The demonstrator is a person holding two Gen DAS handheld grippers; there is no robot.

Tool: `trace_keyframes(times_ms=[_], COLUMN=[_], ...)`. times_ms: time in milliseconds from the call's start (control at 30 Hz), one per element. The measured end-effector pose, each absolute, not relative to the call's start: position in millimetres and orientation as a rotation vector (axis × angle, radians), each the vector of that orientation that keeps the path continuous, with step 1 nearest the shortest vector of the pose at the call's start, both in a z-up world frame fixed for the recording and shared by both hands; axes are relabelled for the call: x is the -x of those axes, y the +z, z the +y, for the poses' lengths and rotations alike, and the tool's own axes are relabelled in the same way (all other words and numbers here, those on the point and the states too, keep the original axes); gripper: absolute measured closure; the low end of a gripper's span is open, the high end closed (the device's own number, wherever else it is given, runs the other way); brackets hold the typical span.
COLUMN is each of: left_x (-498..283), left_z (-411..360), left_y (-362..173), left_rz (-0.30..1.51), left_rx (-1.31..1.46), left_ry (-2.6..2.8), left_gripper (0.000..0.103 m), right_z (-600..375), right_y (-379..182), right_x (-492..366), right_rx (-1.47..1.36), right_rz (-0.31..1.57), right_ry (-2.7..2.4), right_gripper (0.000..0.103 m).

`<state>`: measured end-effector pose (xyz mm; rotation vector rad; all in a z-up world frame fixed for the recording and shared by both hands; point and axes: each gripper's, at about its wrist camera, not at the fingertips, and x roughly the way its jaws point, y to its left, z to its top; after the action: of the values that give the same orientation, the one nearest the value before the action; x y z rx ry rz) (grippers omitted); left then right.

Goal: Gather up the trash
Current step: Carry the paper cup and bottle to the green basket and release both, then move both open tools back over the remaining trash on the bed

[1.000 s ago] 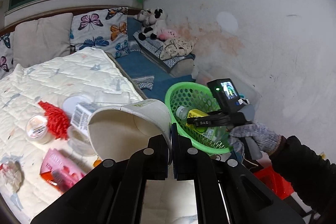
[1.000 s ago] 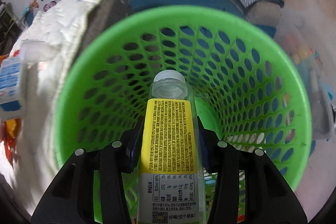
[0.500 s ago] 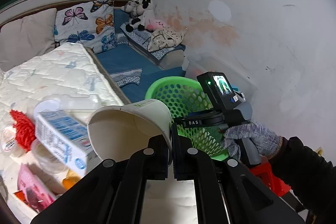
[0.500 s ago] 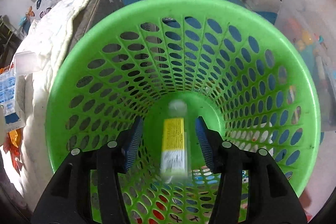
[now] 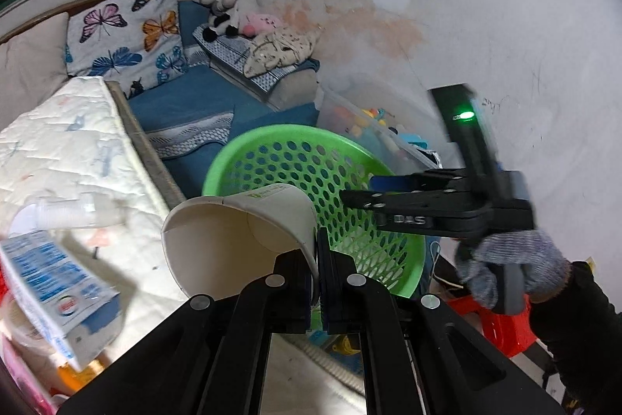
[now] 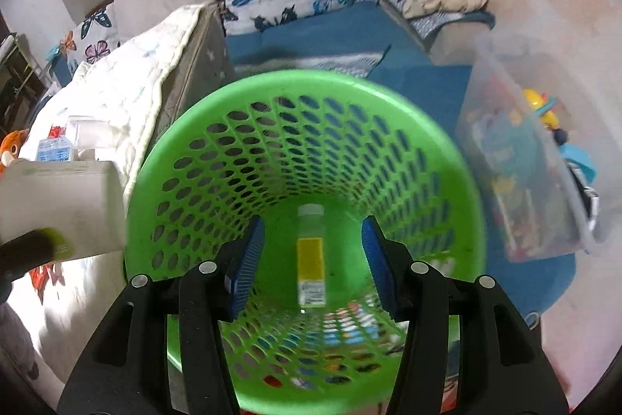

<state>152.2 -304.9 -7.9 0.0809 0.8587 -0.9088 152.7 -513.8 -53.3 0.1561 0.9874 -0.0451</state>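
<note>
Work surface: a cream quilted mattress [image 5: 74, 158] with stitched padding, set against a blue sheet [image 6: 350, 37] and a butterfly-print pillow [image 5: 124, 41]. A white plaster wall [image 5: 466, 6] with a pinkish stain stands behind.

Container: a round green plastic basket [image 6: 311, 96] with perforated walls sits beside the mattress edge. A clear plastic bottle with a yellow label and white cap [image 6: 310, 259] lies on the basket floor. A translucent storage bin [image 6: 517, 158] holding mixed coloured items stands just beside the basket, near the wall.

Left gripper [image 5: 317, 255]: jaws pressed together, pinching the wall of a white paper cup [image 5: 237, 236] tipped on its side near the basket rim.

Right gripper [image 6: 311, 255]: held by a knit-gloved hand [image 5: 513, 267] above the basket; its blue ribbed pads [image 6: 248, 259] stand spread apart, and nothing is gripped between them.

A blue-and-white carton [image 5: 54, 286] lies on the mattress.
</note>
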Motion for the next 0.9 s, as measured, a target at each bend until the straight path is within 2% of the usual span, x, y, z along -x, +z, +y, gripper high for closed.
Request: trace_keyframes(times_ms=[333,433,467,500,767,900], left_x=[-156.0,-155.5,-154.4,-152.7,-141.3,-131.1], left_z=[-335.4,-334.9,-333.1,-330.5,-303.4,-279.0], left_y=[-30.1,-34.2,-34.2,-32.5,-17.1,-7.5], left_rz=[0.921,0.932,0.929,0.910,0.855,0.809], left_rx=[-0.100,-0.096,-0.092,-0.095,-0.079,-0.073], left_ry=[-0.930,-0.926,-0.929,-0.920,-0.891,-0.856], left_gripper=[0.095,0.078,0.062,0.058,0.058,0.058], right_z=[-528.4,-528.5,-527.6,-527.5,-512.6,-495.8], right_y=[-42.1,-42.9,-43.7,-44.1,-37.5,-29.2], right_x=[-114.2,-109.3,-107.4,-106.7,-98.0,-93.9], right_rx=[-0.178,-0.189,-0.194,-0.194,-0.198,-0.196], right_rz=[0.941,0.939,0.940,0.940,0.920,0.897], right_ry=[-0.074,-0.078,-0.077,-0.078,-0.051,-0.022], right_gripper=[0.047,0.047,0.047,0.047,0.047,0.043])
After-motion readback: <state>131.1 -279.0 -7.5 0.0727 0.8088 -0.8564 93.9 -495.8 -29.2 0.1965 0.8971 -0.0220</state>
